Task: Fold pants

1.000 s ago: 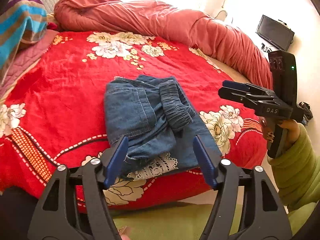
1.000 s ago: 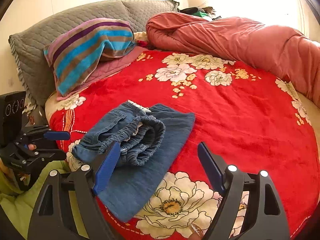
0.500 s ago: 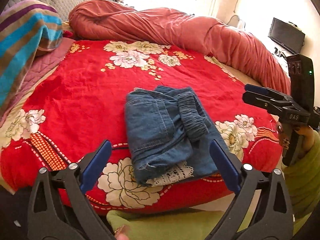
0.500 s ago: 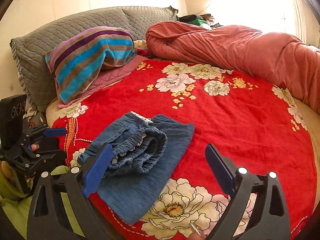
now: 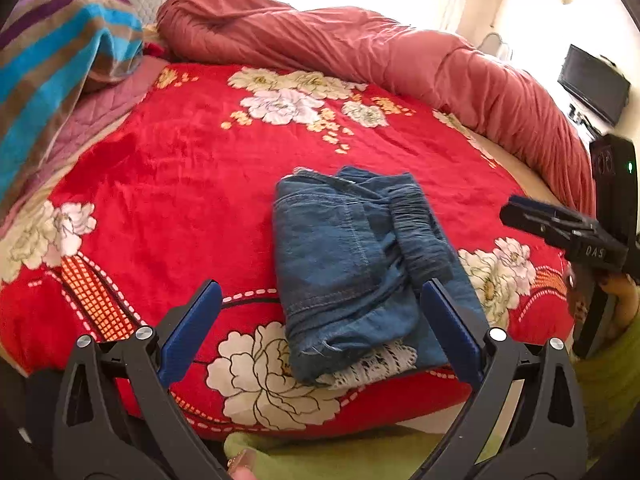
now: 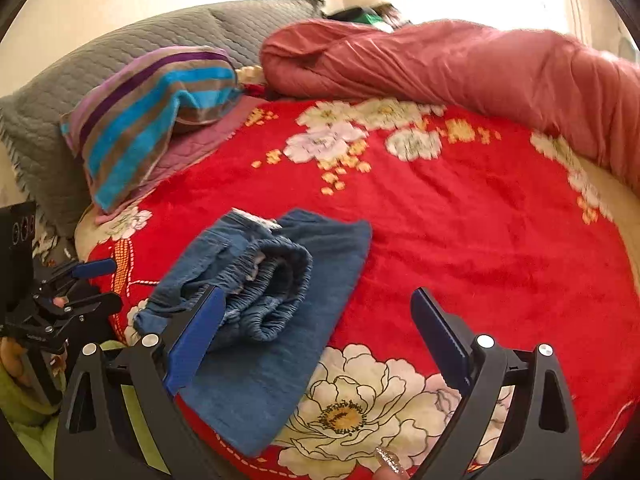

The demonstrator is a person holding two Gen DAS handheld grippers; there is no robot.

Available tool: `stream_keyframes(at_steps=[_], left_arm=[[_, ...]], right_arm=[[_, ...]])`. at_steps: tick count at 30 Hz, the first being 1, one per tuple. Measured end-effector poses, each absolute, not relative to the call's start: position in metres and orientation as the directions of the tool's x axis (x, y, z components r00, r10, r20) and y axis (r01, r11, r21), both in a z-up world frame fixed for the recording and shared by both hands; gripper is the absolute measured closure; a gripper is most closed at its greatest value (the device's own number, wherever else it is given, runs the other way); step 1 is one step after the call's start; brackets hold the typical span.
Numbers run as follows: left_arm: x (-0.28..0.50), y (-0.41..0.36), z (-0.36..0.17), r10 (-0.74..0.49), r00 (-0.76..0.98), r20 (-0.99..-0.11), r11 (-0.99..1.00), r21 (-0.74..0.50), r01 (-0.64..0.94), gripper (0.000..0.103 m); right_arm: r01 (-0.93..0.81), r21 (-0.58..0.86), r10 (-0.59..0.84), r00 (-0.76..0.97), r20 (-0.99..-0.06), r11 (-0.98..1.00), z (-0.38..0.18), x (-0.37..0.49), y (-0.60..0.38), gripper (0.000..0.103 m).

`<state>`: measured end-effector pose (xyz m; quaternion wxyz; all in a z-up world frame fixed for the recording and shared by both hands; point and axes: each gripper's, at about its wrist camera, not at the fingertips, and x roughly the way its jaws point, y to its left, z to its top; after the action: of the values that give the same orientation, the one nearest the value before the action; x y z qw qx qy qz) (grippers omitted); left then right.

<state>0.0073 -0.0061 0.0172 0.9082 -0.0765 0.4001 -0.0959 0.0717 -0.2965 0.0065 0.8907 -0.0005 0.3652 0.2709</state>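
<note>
The blue denim pants (image 5: 360,264) lie folded into a compact bundle near the front edge of the red floral blanket (image 5: 180,184); the elastic waistband faces up and a white lace hem shows at the near end. In the right wrist view the pants (image 6: 272,304) lie at lower left. My left gripper (image 5: 320,328) is open and empty, held back from the bundle's near end. My right gripper (image 6: 316,336) is open and empty, above the bundle's near right side. Each gripper shows in the other's view: the right one (image 5: 516,212) and the left one (image 6: 100,284).
A rolled pink-red duvet (image 5: 400,64) lies along the far and right side of the bed. A striped pillow (image 6: 152,116) and a grey quilted pillow (image 6: 80,92) sit at the head. A dark monitor (image 5: 592,84) stands at the far right.
Both grippers have pulled back from the folded pants and opened wider. The left view has shifted left. The pants have not moved.
</note>
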Motion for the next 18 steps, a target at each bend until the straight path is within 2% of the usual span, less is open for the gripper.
stream_keyframes(at_steps=[5,10,13,15,18], left_arm=[[0.026,0.008,0.002,-0.262,0.631,-0.730,0.956,-0.287,0.064,0.010],[0.050,0.013,-0.012,-0.311,0.594,-0.742,0.934,-0.353,0.048,0.010],[0.062,0.008,-0.019,-0.318,0.579,-0.751,0.933,-0.355,0.053,0.018],[0.070,0.005,-0.026,-0.324,0.561,-0.762,0.933,-0.354,0.058,0.026],[0.077,0.000,-0.036,-0.343,0.534,-0.773,0.928,-0.365,0.068,0.031]], right_arm=[[-0.445,0.267,0.488,0.516,-0.704,0.855,-0.017,0.088,-0.290,0.010],[-0.411,0.339,0.514,0.462,-0.723,0.846,-0.034,0.102,-0.285,0.015],[-0.395,0.358,0.515,0.431,-0.741,0.846,-0.044,0.110,-0.282,0.026],[-0.390,0.382,0.529,0.407,-0.745,0.838,-0.050,0.115,-0.280,0.027],[-0.397,0.401,0.547,0.387,-0.743,0.826,-0.056,0.118,-0.276,0.027]])
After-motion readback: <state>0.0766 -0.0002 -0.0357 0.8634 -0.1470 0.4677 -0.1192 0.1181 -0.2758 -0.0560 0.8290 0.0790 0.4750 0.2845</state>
